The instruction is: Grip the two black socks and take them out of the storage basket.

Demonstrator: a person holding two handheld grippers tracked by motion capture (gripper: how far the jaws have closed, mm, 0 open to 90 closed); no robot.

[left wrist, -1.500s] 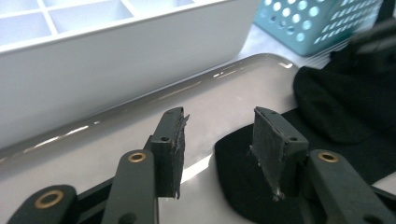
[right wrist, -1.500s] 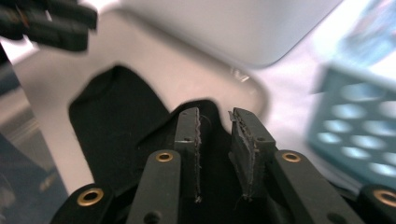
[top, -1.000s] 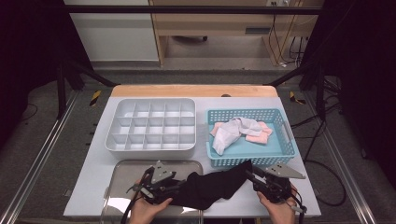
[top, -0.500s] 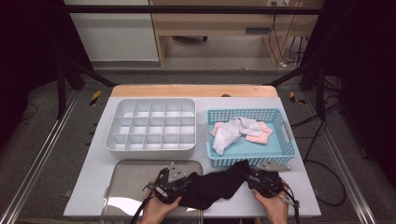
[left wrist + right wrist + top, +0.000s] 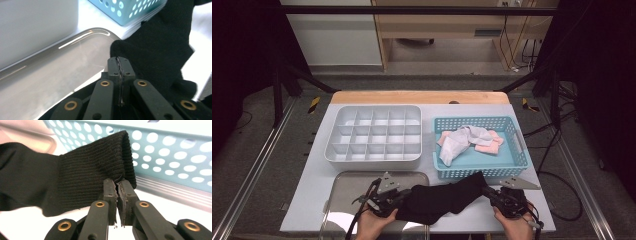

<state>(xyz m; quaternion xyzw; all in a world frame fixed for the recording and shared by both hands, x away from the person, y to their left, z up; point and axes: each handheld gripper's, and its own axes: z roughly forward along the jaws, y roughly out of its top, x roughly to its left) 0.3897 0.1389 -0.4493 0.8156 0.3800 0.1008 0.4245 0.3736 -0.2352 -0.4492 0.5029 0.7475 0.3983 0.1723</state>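
Note:
A black sock is stretched between my two grippers near the table's front edge. My left gripper is shut on one end of the black sock, above the right corner of the metal tray. At the other end, my right gripper is shut on the ribbed cuff of the black sock, just in front of the teal basket. The sock's middle sags toward the table.
A white compartment organiser stands behind the metal tray. The teal basket at the right holds a pale grey garment and pink cloth. The table's front edge lies just below my hands.
Both grippers have come closer together and slightly away from the front edge, still holding the sock; the sock hangs slacker and more bunched between them.

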